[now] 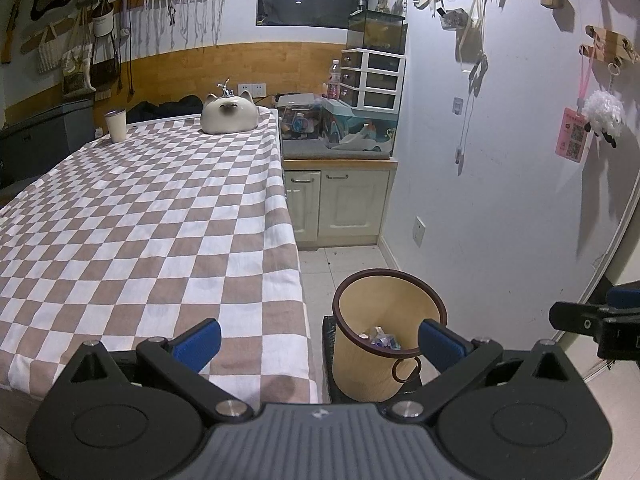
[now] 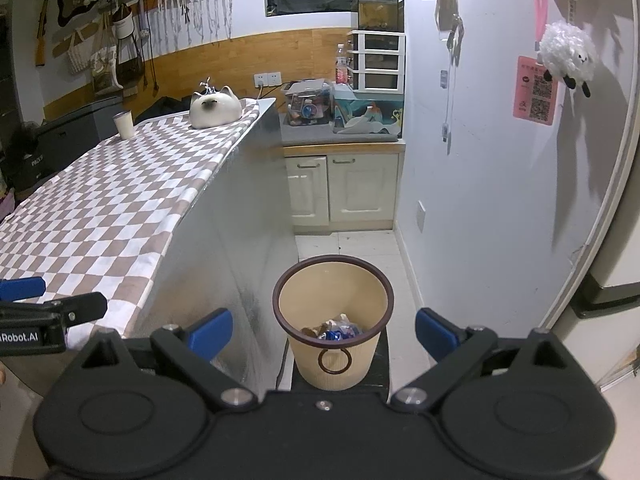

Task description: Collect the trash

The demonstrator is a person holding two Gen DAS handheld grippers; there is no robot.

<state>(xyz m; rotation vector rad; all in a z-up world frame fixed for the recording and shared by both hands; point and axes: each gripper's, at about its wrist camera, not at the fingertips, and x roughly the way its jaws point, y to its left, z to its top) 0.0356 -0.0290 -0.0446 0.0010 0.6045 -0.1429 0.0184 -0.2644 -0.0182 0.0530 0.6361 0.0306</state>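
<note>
We see the trash [image 2: 338,330], crumpled wrappers, lying at the bottom of the bin [image 2: 334,360], which stands on the floor beside the checkered desk [image 1: 140,220]. Our left gripper [image 1: 320,342] and right gripper [image 2: 324,330] both hang spread wide and empty.

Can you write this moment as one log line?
left claw: open, empty | right claw: open, empty | bin: wrappers inside | tablecloth: no trash
</note>
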